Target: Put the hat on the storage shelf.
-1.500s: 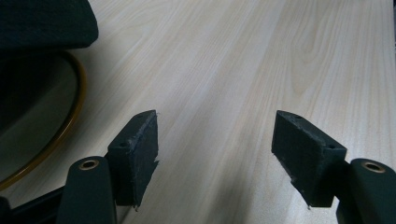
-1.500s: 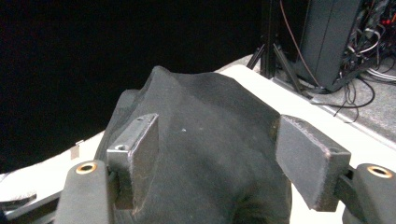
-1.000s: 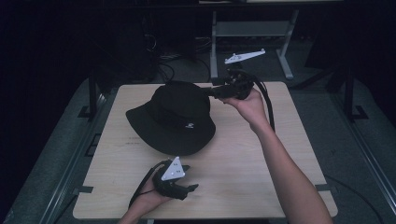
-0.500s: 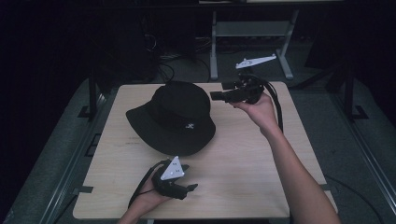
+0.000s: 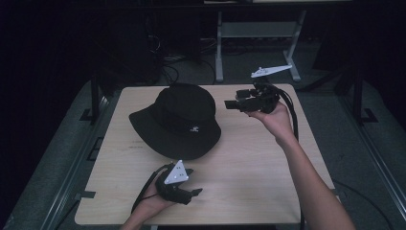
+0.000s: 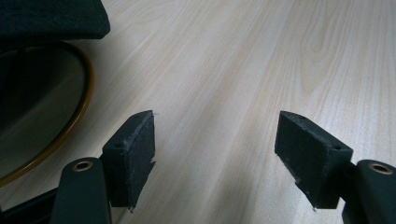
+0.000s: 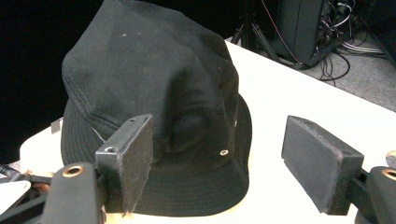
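Note:
A black bucket hat (image 5: 179, 120) with a small white logo on its brim lies crown up on the left-centre of the pale wooden table (image 5: 268, 182). My right gripper (image 5: 231, 103) hovers just right of the hat, level, with its jaws pointing left at it. In the right gripper view the hat (image 7: 154, 93) stands close ahead; the right gripper (image 7: 219, 154) is open with nothing between its pads. My left gripper (image 5: 194, 184) rests near the table's front edge, below the hat's brim. In the left gripper view it (image 6: 215, 135) is open over bare wood, the brim (image 6: 51, 18) at top left.
A metal stand (image 5: 258, 48) and loose cables (image 5: 167, 52) sit on the dark floor beyond the table's far edge. More equipment and cables (image 7: 327, 37) lie behind the table in the right gripper view. A curved yellow-brown band (image 6: 79, 116) lies left of the left jaws.
My right gripper has drawn back to the right, away from the hat's crown, and sunk a little. The hat and my left gripper have stayed where they were.

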The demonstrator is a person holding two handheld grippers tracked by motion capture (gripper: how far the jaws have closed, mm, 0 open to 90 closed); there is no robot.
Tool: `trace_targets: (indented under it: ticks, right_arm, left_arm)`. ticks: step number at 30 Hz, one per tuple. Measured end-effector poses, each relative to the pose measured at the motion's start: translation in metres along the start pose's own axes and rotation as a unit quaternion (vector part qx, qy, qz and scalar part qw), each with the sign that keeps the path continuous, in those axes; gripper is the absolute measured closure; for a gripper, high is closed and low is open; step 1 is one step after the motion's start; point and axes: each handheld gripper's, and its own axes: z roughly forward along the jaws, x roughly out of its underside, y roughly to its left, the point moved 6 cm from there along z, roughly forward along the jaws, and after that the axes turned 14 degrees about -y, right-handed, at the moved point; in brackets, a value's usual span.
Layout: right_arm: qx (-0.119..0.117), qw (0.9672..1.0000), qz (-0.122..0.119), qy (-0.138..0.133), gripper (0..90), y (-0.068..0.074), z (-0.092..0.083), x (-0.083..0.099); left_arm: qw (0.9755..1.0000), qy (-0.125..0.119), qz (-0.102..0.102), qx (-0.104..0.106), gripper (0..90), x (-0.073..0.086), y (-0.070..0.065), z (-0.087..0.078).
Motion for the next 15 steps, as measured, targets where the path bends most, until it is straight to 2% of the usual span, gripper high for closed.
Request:
trace_targets:
  ticks: [7,15]
  right_arm:
    - [-0.001,1.0000,0.002,0.010,23.9,-0.003,-0.009,0.014]
    - [0.002,0.9998,0.010,0.015,23.3,-0.011,-0.020,0.033]
  left_arm:
    - [1.0000,-0.007,-0.004,-0.004,28.2,0.000,0.001,0.000]
    - [1.0000,-0.001,0.000,-0.002,28.2,0.000,0.001,0.000]
